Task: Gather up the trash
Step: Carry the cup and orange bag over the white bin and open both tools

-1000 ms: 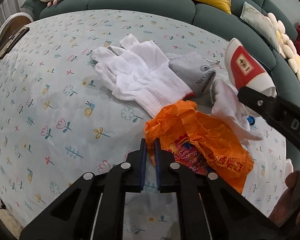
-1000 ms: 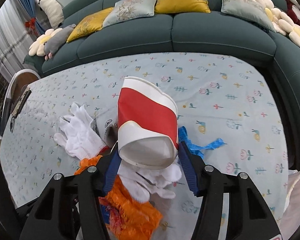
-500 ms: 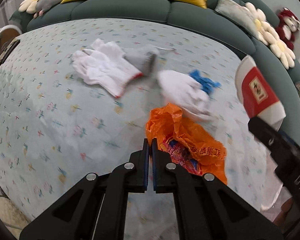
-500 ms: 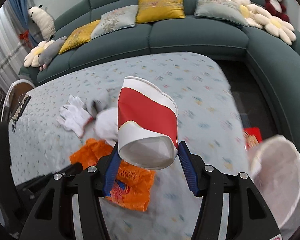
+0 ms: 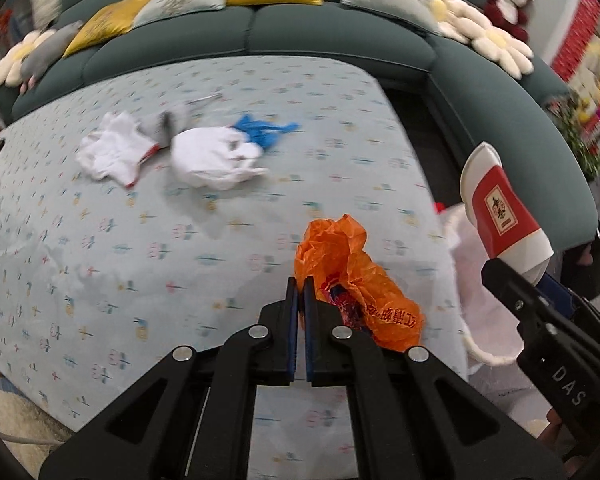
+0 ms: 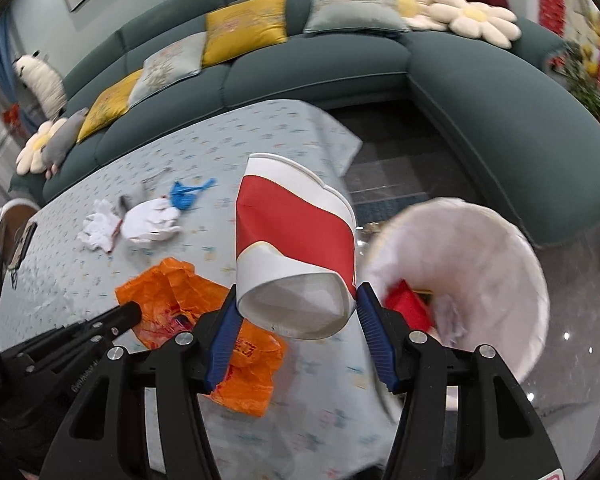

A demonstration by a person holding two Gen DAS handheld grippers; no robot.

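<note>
We hold the right gripper clamped on a crushed red-and-white paper cup, its blue pads pressing the cup's squashed base from both sides, with the rim pointing away from the camera. The cup is off the table, at the table edge, just beside a white-lined trash bin that stands on the floor to the right and already contains a red scrap and crumpled paper. The left gripper has its jaws closed on the edge of a crumpled orange plastic bag; the rest of the bag lies on the floral tablecloth near the table's right edge. Farther back on the cloth, well apart from the bag, lie two white gloves, a grey cloth item and a blue scrap, grouped close together. A dark green sofa with yellow and grey cushions curves around the table.
</note>
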